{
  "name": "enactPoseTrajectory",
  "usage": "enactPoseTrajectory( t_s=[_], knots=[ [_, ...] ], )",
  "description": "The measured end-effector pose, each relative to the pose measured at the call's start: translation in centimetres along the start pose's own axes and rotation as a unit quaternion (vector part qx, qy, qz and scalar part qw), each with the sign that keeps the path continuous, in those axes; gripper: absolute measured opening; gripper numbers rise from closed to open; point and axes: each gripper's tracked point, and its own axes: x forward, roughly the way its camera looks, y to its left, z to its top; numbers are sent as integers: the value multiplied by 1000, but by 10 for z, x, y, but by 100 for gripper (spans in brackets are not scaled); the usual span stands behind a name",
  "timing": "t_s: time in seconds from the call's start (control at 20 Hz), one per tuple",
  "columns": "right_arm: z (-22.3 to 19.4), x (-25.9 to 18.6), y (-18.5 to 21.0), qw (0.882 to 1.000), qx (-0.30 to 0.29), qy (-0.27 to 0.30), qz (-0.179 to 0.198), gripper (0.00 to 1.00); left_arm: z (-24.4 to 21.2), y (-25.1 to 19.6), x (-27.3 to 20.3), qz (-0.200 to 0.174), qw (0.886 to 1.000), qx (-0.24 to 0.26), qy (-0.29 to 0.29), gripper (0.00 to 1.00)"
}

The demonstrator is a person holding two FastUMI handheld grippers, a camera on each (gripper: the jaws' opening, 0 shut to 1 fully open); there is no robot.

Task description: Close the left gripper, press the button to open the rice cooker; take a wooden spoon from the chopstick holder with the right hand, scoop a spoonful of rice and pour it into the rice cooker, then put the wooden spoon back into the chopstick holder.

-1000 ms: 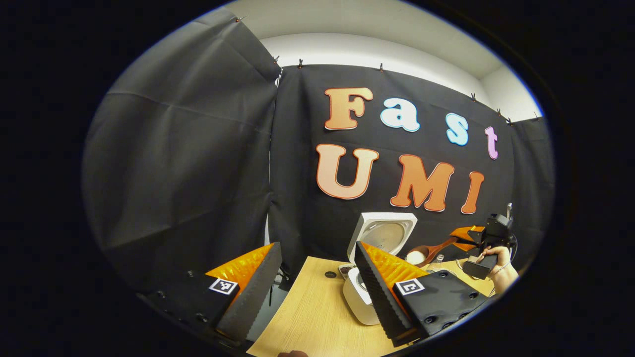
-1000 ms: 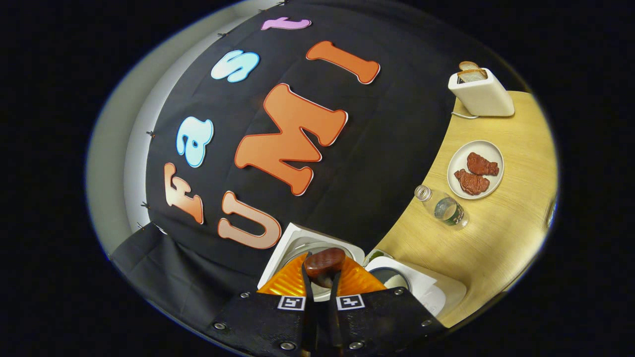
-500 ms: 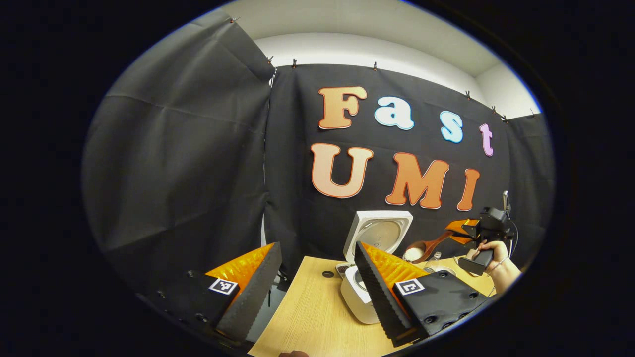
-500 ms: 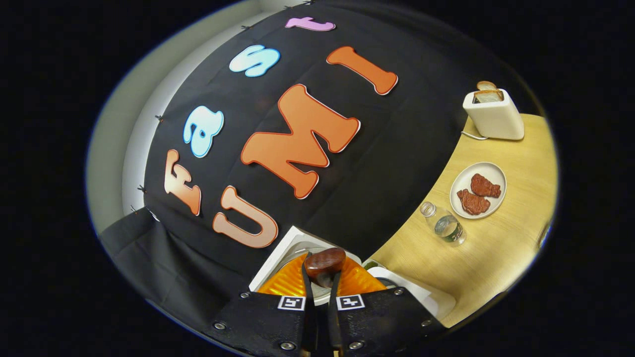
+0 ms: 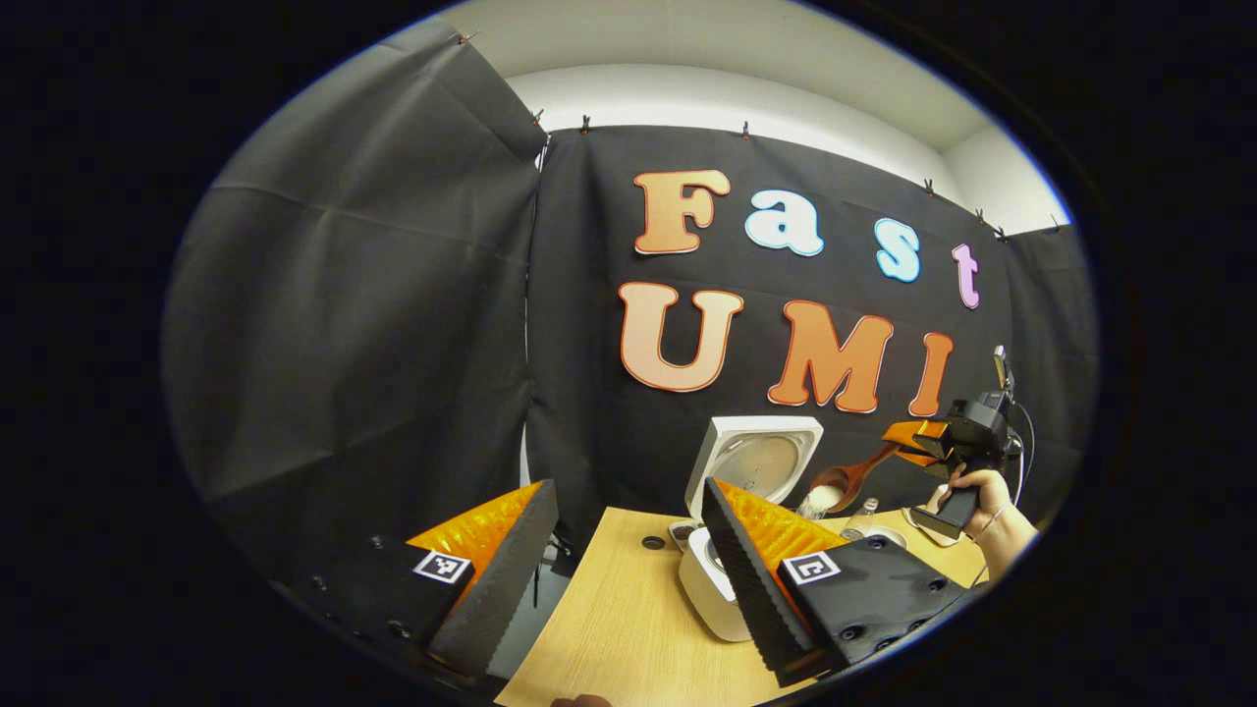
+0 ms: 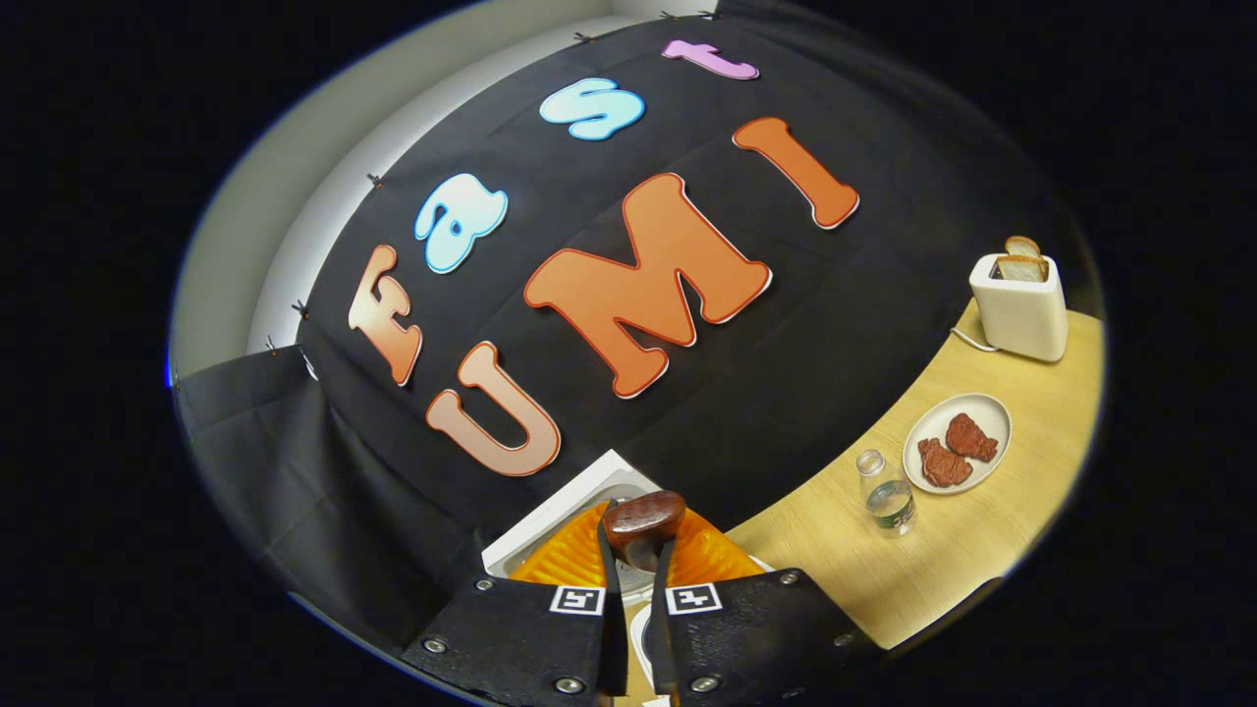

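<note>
Both views face the booth wall, sharing the rice cooker (image 5: 751, 462).

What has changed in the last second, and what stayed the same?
The right gripper rose a little with the wooden spoon, whose bowl of rice tipped downward above the open rice cooker. In the right gripper view the table rolled towards level. The grip on the spoon handle stayed shut, the left gripper stayed open, and the lid stayed up.

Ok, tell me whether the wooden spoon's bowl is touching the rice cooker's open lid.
Apart. In the left gripper view the wooden spoon, held by the right gripper, hangs to the side of the raised lid, with dark wall showing between them.
</note>
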Motion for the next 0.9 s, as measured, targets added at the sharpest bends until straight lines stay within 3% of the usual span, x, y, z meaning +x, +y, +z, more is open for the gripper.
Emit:
enactPoseTrajectory(
  t_s=[0.9],
  knots=[
    [-11,0,36,990,-133,-5,40,8,-4,7,3,1,1000,-2,5,100]
  ],
)
